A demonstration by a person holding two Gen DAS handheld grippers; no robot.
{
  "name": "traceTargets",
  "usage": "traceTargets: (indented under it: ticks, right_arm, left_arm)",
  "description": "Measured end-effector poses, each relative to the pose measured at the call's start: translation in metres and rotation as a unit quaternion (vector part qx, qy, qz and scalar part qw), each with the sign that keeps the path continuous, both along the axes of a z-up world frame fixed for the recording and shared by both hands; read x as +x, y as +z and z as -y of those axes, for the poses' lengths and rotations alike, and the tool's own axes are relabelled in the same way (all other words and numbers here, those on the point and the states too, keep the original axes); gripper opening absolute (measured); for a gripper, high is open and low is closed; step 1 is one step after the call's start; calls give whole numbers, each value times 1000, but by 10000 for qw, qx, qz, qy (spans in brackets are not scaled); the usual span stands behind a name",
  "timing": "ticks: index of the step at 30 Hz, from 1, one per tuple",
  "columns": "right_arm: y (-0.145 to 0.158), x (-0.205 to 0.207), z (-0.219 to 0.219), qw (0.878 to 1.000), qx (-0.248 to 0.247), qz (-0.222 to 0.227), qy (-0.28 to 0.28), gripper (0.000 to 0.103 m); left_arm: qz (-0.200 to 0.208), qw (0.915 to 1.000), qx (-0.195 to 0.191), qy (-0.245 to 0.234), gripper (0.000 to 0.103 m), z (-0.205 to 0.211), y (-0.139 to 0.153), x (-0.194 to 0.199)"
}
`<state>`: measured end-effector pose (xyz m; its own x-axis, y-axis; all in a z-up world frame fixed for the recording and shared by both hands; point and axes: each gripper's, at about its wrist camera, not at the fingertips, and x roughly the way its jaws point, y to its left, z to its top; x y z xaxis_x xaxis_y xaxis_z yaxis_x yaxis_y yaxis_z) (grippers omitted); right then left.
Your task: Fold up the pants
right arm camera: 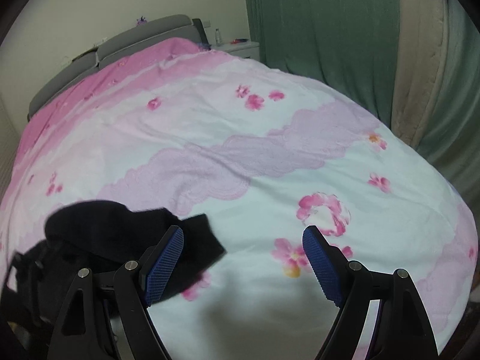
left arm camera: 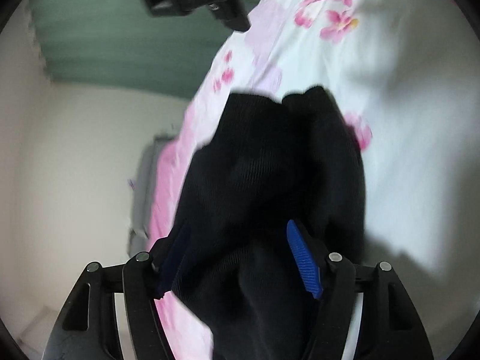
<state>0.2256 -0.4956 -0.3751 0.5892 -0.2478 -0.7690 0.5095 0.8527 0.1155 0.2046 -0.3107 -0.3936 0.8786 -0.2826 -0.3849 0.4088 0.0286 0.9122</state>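
Left gripper [left arm camera: 237,258] has black pants [left arm camera: 270,174] bunched between its blue pads [left arm camera: 303,264]; cloth fills the gap and drapes over the left finger, jaws fairly wide. Whether the pads actually press the cloth, cannot tell: left wrist view is blurred. Pants run forward from the jaws and lie on the bed [left arm camera: 375,105], on the floral cover, close to its pink side edge.

Right gripper [right arm camera: 243,258] hangs over the bed [right arm camera: 240,138] with jaws open, nothing between them, only bare cover below. In the right wrist view the pants [right arm camera: 99,231] are a dark heap at the lower left, just beside and partly behind the right gripper's left finger [right arm camera: 165,258]. Contact there, cannot tell. Black left gripper [right arm camera: 27,273] body shows beside the heap.

Grey headboard [right arm camera: 120,42] at the far end, green curtain [right arm camera: 324,30] along the right side.
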Motion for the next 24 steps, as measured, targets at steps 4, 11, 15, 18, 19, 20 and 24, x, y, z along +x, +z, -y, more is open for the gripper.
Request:
traceTargets:
  ticks: [4, 11, 15, 18, 19, 20, 24]
  right_arm:
    - [-6, -13, 21, 9989, 366, 170, -222, 82]
    - [-12, 15, 21, 9995, 184, 254, -91, 82]
    - [-19, 27, 16, 9990, 301, 330, 6, 83]
    - [-25, 31, 9, 9993, 237, 263, 108, 83]
    - [-27, 30, 7, 9994, 236, 223, 134, 82]
    - [-29, 29, 6, 9994, 263, 182, 151, 82]
    - [-32, 24, 4, 9991, 389, 100, 149, 82]
  left_arm:
    - [-403, 9986, 108, 336, 69, 19, -1, 42]
    - [-790, 9936, -76, 801, 76, 18, 5, 94]
    - [-1187, 9863, -328, 1099, 76, 14, 14, 101]
    - [-984, 9921, -115, 764, 77, 12, 6, 77]
    - [-1129, 9910, -20, 721, 77, 8, 3, 67]
    - [-1193, 9904, 24, 695, 77, 7, 1, 61]
    - [-1110, 9920, 256, 546, 77, 4, -16, 40]
